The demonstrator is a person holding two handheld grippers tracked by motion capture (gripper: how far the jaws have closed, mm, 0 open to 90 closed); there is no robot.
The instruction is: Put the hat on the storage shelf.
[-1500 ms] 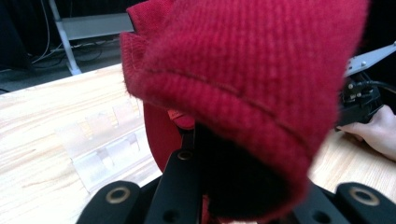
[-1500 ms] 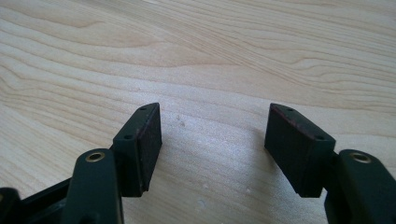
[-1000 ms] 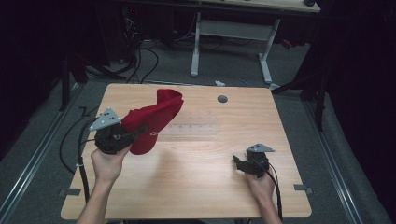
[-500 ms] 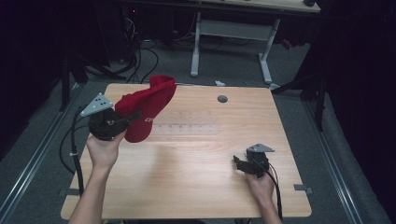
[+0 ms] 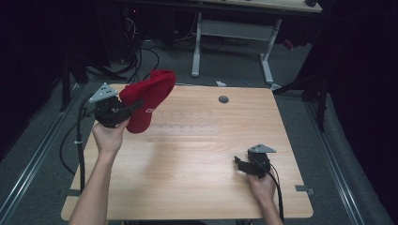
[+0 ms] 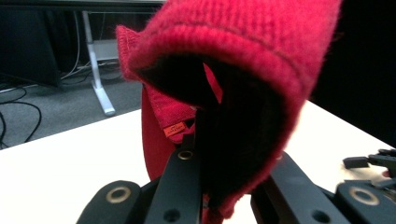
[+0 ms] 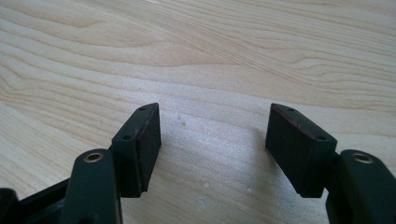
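my left gripper (image 5: 123, 111) is clamped on the folded cuff of the red knit beanie (image 5: 148, 99), lifted above the table's (image 5: 197, 187) left edge, soft, light and floppy, while my right gripper (image 5: 241, 165) rests open-jawed.

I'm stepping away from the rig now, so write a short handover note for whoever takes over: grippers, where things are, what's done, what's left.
Left gripper: shut on the red knitted wool hat, held in the air above the far left corner of the light wooden table. In the left gripper view the hat hangs open over the jaws, with a small orange label showing.
Right gripper: open, holding nothing, resting low over the table's near right part; bare wood lies between its jaws.
Done: hat picked up off the table.
Left: probably bring the right gripper in, or set the hat down where it belongs.
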